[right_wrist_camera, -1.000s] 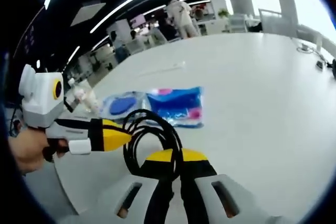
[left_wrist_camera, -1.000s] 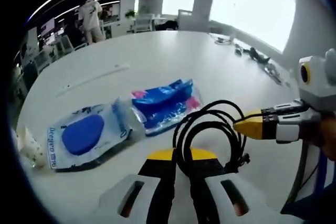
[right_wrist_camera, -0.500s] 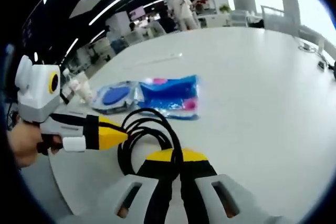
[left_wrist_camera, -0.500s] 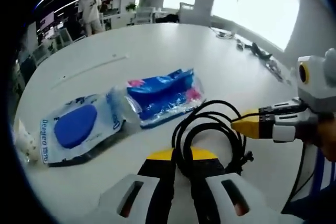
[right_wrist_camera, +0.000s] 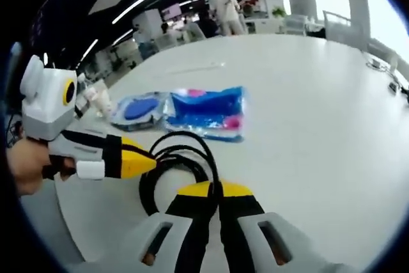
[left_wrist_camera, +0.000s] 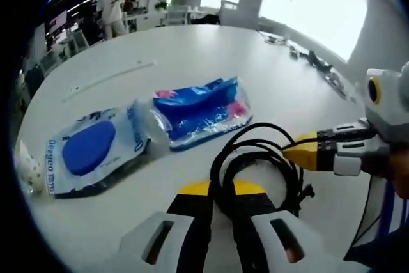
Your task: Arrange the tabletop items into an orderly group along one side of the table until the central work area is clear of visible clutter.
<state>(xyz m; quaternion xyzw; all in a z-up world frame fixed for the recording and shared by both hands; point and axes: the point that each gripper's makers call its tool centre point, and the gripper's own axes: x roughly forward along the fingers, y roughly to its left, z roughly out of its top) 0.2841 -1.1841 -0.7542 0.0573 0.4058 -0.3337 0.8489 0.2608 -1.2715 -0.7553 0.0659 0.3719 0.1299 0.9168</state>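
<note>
A coiled black cable hangs just above the white round table. My left gripper is shut on the coil's near loop. My right gripper comes in from the right, shut on the coil's far side. In the right gripper view, my right gripper pinches the cable, and my left gripper holds it from the left. Beyond the coil lie a blue packet and a clear packet with a blue oval, side by side.
A small white bottle-like item stands near the table edge beside the clear packet. A thin white strip lies further in. Dark cables and small gear sit at the far right. A person in white stands among chairs behind.
Both grippers keep their hold on the cable. The views have shifted a little, and the coil hangs slightly lower and closer to the table.
</note>
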